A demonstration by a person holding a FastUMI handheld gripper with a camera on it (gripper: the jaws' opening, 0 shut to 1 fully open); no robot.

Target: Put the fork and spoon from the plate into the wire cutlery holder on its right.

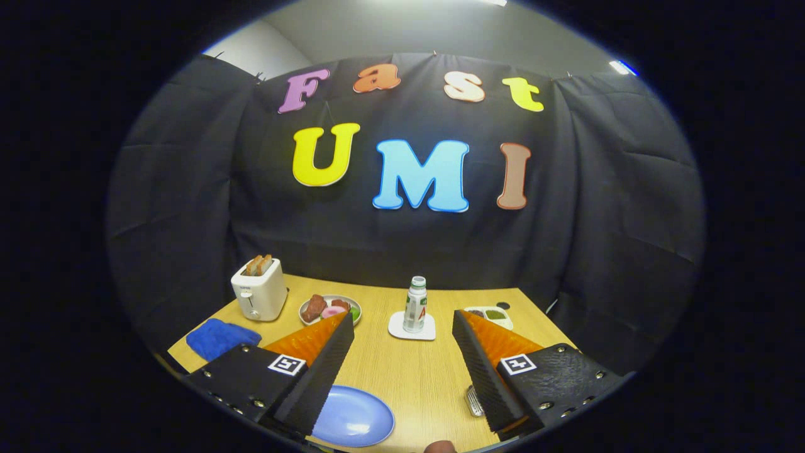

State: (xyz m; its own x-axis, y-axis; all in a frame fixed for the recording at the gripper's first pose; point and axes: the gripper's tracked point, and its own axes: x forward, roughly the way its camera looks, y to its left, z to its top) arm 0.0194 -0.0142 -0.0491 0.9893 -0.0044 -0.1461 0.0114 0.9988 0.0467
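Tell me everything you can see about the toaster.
The toaster is a small, boxy, cream-white appliance, plastic by the look of it, standing upright at the far corner of the wooden table, close to the black cloth wall. Two browned slices of toast stick up from its top slots. Its near end face carries a lever and a small knob. A blue cloth lies just before it and a plate of food sits beside it, neither clearly touching. It stands beyond the open gripper.

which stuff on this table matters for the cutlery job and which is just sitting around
For the job: blue plate; wire cutlery holder, partly hidden; hand-held gripper, open.

Lying about: toaster; blue cloth; food plate; bottle on coaster; tray.
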